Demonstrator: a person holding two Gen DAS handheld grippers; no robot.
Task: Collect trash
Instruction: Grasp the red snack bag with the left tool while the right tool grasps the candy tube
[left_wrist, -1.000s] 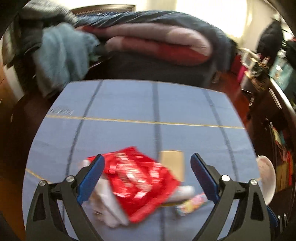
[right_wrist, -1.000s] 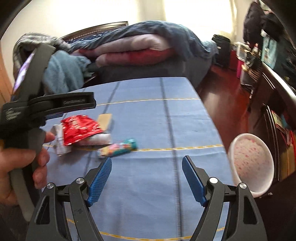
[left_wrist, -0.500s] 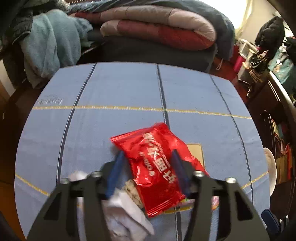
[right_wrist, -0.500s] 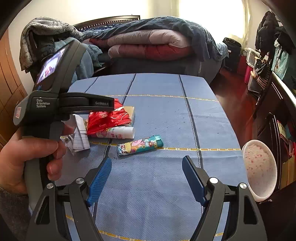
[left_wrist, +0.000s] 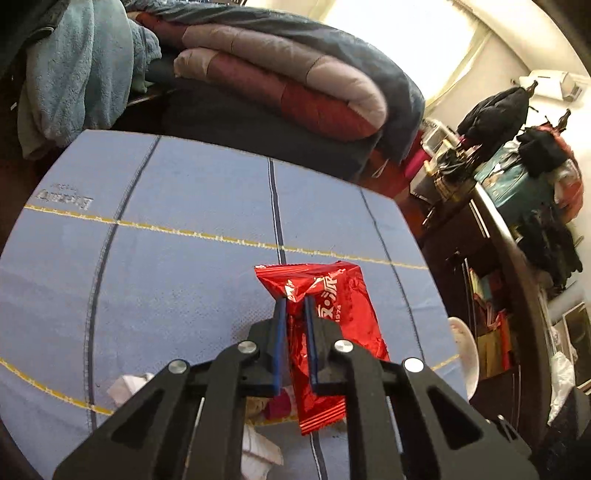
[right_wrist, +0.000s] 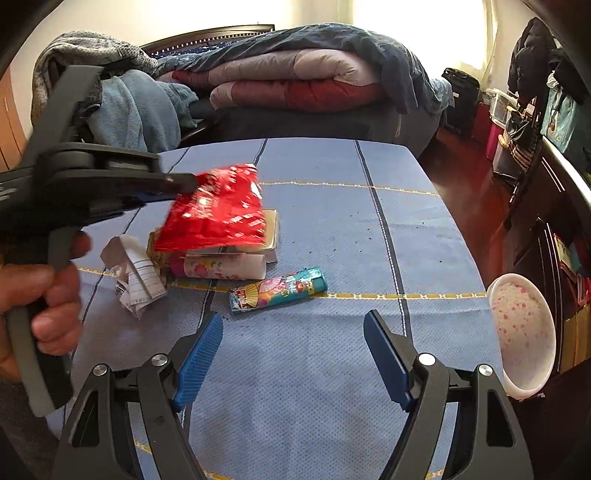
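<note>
Left gripper (left_wrist: 295, 306) is clamped on the shiny red foil snack wrapper (left_wrist: 332, 314), held above the blue cloth-covered table (right_wrist: 332, 229) (over crumpled white paper (right_wrist: 135, 280) & other scraps). Right gripper (right_wrist: 293, 332) hangs w/ jaws wide apart, nothing in it, near the teal candy wrapper (right_wrist: 277, 290).

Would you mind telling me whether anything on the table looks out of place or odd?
The white bowl hangs off the right edge of the blue tablecloth, tipped on its side. Dark crumbs speckle the cloth near the teal wrapper and crumpled paper. The left hand-held gripper pinches the red packet.
</note>
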